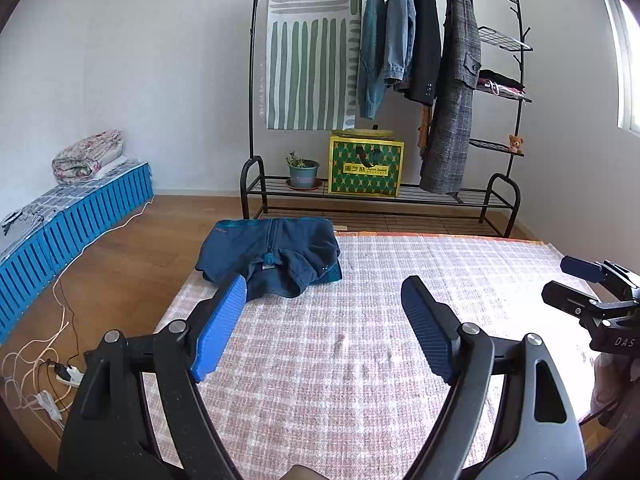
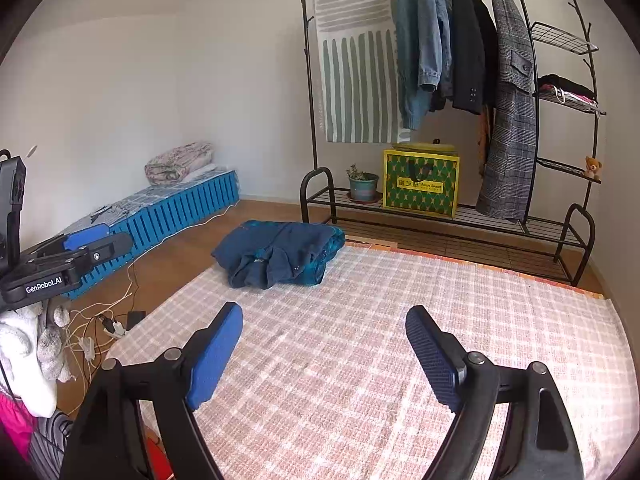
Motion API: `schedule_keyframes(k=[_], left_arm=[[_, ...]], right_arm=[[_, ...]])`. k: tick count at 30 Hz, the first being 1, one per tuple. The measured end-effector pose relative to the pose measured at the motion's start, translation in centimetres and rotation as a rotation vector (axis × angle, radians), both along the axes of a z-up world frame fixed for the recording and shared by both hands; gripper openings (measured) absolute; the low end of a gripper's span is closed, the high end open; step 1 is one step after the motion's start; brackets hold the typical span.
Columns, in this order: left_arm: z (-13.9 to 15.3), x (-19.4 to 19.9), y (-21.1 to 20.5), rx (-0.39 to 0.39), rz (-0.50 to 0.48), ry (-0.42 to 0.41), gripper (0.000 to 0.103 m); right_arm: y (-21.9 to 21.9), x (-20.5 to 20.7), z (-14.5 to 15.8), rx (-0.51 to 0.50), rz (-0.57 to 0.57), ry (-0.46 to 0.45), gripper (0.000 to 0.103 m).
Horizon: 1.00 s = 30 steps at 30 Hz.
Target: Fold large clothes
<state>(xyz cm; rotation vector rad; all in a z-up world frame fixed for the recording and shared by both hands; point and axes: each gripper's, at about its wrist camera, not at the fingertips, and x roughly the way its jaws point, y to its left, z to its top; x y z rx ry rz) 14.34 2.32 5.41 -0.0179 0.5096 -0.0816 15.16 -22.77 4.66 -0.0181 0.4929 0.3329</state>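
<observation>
Hovering over the checked rug, left gripper and right gripper, both spread wide, gripping nothing. Lying folded at the rug's far left corner, partly over the wooden floor: blue jacket, apart from both tongs, path unobstructed. Tangled on the floor to the left: white cables. Beyond, against the white wall: black clothes rack hung with coats, its bottom shelf bearing a potted plant and green-yellow gift bag.

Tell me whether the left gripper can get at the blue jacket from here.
Probably yes. The left gripper is open and empty, and only bare rug lies between it and the blue jacket, which nothing covers.
</observation>
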Motion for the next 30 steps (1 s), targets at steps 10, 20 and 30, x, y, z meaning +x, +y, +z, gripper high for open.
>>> schedule_keyframes(k=[10,20,30], left_arm=[[-2.3,-0.8,-1.5,0.022,0.032,-0.009,0.098],[-3.9,-0.1,-0.4,0.010,0.083,0.028,0.100],[-4.3,0.0,-0.4,0.037,0.110,0.037,0.103]], right_arm=[[-1.5,0.0,-2.1,-0.033,-0.073,0.022,0.098],[-1.4,0.6,-3.1,-0.048,-0.102,0.019,0.103],[-1.6,0.9,-3.8,-0.050,-0.117,0.036,0.103]])
